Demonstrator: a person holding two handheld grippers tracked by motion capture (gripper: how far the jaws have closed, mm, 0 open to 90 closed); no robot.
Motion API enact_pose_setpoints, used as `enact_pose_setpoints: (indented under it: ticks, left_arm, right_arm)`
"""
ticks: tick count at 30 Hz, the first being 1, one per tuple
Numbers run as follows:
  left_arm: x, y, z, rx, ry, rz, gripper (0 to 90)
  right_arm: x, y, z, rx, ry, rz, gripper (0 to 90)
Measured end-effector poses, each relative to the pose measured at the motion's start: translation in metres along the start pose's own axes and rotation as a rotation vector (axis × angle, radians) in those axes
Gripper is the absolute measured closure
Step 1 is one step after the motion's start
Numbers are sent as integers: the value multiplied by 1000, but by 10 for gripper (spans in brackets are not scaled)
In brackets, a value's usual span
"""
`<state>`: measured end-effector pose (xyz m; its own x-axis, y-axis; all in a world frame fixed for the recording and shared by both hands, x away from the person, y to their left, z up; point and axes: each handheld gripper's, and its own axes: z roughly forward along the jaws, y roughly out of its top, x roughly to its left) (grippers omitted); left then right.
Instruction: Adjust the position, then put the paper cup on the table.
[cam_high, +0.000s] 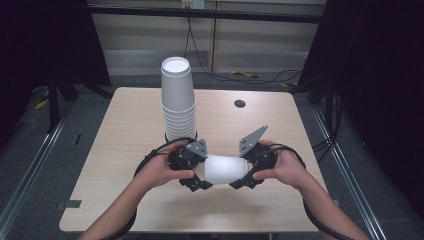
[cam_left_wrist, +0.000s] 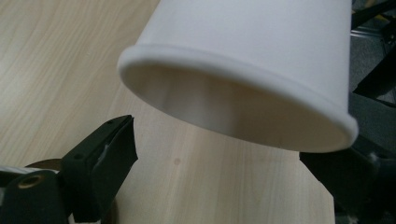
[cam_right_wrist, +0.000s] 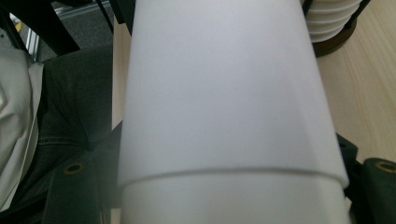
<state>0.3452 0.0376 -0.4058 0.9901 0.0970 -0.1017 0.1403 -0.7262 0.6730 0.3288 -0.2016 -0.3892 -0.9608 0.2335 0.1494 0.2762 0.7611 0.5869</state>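
Note:
A white paper cup (cam_high: 225, 170) lies on its side just above the table, between my two grippers. My right gripper (cam_high: 245, 181) is shut on the cup's base end; in the right gripper view the cup (cam_right_wrist: 224, 93) fills the space between the jaws. The cup's open rim (cam_left_wrist: 233, 98) faces my left gripper (cam_high: 197, 182). In the left gripper view that gripper (cam_left_wrist: 215, 147) stands open, the left finger (cam_left_wrist: 109, 149) clear of the rim. A tall stack of white cups (cam_high: 177, 100) stands behind the hands.
The wooden table (cam_high: 280, 130) has a round dark hole (cam_high: 239, 103) at the back right. The stack (cam_right_wrist: 331, 21) rests on a dark round base (cam_right_wrist: 338, 46). Metal rails run along the floor on both sides. Black cables trail from both grippers.

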Motion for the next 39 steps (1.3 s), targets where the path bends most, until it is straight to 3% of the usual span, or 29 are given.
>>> enact_pose_setpoints:
  ticks: [7, 13, 22, 27, 30, 37, 39]
  left_arm:
    - [3, -7, -6, -74, -4, -34, 123]
    - [4, -10, -8, -97, -2, -46, 120]
    - [2, -12, -7, -126, -17, -51, 115]
    - [3, -9, -5, -173, 2, -56, 106]
    - [2, -9, -4, -187, -13, -60, 103]
    - [3, -7, -1, -197, -16, -68, 68]
    - [3, -6, -1, -191, -16, -52, 58]
  right_arm:
    - [-4, -11, -1, -48, 1, 25, 255]
    - [-5, -18, -5, -102, 2, 45, 255]
    - [-8, -23, -11, -137, -6, 69, 255]
    - [-8, -22, -13, -169, 2, 70, 254]
    - [-8, -21, -12, -182, 13, 65, 254]
    - [-5, -18, -11, -194, 47, 44, 254]
    - [-5, -18, -11, -195, 48, 40, 254]
